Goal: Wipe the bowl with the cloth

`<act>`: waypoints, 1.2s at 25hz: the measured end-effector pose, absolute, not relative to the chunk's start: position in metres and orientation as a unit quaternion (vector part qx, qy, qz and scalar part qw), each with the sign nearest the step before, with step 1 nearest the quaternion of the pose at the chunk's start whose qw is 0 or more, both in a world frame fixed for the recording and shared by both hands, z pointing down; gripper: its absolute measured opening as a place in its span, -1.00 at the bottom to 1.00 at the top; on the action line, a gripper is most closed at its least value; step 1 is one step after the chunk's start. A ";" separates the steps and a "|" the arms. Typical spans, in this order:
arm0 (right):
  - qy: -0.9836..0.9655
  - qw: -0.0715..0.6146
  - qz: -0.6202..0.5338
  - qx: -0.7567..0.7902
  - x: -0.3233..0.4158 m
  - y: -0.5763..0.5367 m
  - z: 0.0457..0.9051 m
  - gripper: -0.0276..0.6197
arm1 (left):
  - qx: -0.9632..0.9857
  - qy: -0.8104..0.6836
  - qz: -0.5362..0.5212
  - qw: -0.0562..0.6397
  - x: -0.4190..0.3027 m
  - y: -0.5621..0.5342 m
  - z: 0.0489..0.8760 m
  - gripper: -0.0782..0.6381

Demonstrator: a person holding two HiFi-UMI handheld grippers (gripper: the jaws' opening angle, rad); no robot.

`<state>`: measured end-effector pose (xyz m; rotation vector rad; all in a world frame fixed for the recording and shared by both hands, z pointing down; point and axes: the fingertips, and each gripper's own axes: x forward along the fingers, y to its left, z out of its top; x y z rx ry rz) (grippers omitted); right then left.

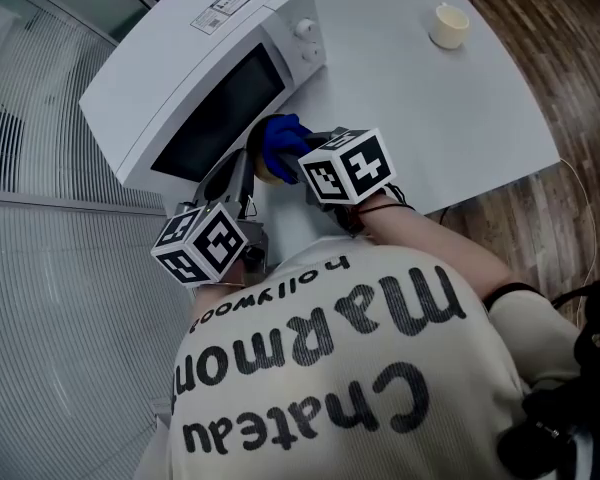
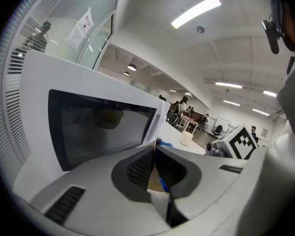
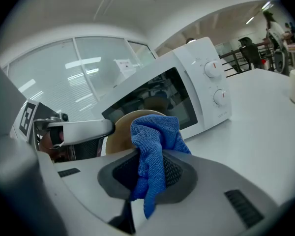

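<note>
Bowl (image 3: 124, 127) on edge, blue cloth (image 3: 152, 141) at its face

Nearest the person, the left gripper (image 2: 155, 154) is clamped on the tan bowl's rim, probably to steady it and tilt its face toward the right gripper (image 3: 152, 166), which is clenched on the bunched cloth. Beyond stands the white microwave (image 1: 210, 58); a pale cup (image 1: 449, 25) sits far across the counter (image 1: 420, 108).

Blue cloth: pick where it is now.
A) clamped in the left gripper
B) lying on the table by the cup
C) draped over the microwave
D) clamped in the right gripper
D: the right gripper view shows the blue cloth pinched between the pads of the right gripper, while the left gripper holds the bowl by its rim.
</note>
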<state>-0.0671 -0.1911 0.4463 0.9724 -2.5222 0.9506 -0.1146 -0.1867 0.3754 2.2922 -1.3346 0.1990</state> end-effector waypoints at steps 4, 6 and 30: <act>-0.875 0.151 0.300 0.350 -0.065 -0.193 0.445 -0.73 | 0.834 -0.490 0.071 0.241 -0.118 -0.186 0.376 -0.76; -0.875 0.153 0.284 0.360 -0.063 -0.195 0.444 -0.73 | 0.834 -0.491 0.070 0.243 -0.120 -0.186 0.376 -0.76; -0.915 -0.015 0.311 0.255 -0.098 -0.187 0.378 -0.73 | 0.832 -0.492 0.046 0.251 -0.123 -0.188 0.370 -0.76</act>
